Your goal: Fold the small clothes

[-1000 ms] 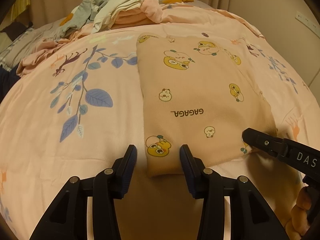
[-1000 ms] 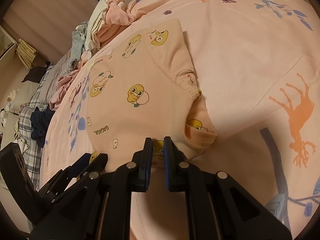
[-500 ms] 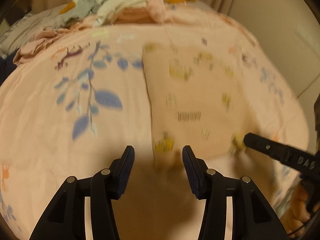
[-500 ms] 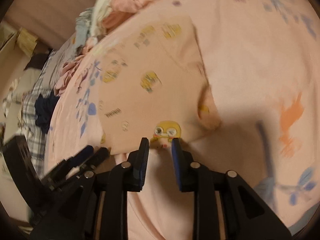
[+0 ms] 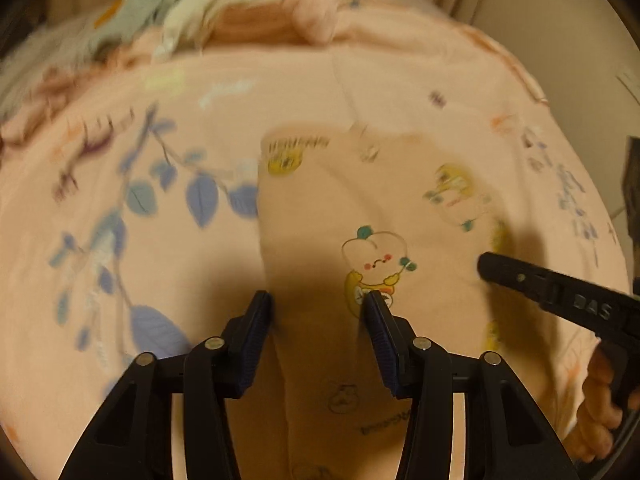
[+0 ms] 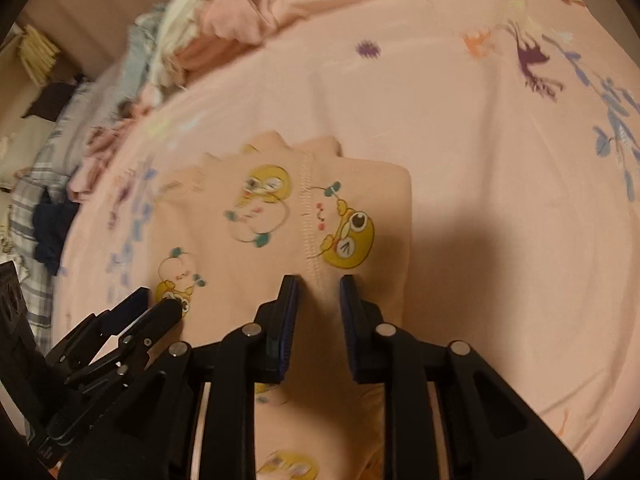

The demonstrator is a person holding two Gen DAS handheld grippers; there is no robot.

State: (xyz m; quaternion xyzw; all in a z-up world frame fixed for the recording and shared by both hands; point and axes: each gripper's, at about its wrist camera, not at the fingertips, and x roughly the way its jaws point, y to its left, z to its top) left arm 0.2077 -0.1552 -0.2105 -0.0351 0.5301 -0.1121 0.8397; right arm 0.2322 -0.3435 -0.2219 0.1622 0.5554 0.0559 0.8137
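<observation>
A small pink garment [image 5: 328, 208] printed with yellow ducks lies flat on the pink bed sheet [image 5: 120, 140]. My left gripper [image 5: 317, 300] stands open over its middle, the left finger at the garment's left edge and the right finger on a duck print. The fabric runs on under the fingers to the picture's bottom. My right gripper [image 6: 318, 280] hovers over the garment's [image 6: 224, 264] right part. Its jaws are a little apart and closing, and a stitched seam lies between them unpinched. The left gripper [image 6: 158, 302] shows beside it.
A pile of loose clothes [image 5: 248, 4] lies at the far end of the bed. Dark clothes and plaid bedding [image 6: 48, 236] sit off the sheet's left side. A hand [image 5: 600, 412] holds the right gripper. A wall [image 5: 560, 20] rises at the right.
Both grippers have moved forward from the garment's near hem to over its middle. The right jaws, almost shut a second ago, now stand apart. The views are blurred by motion.
</observation>
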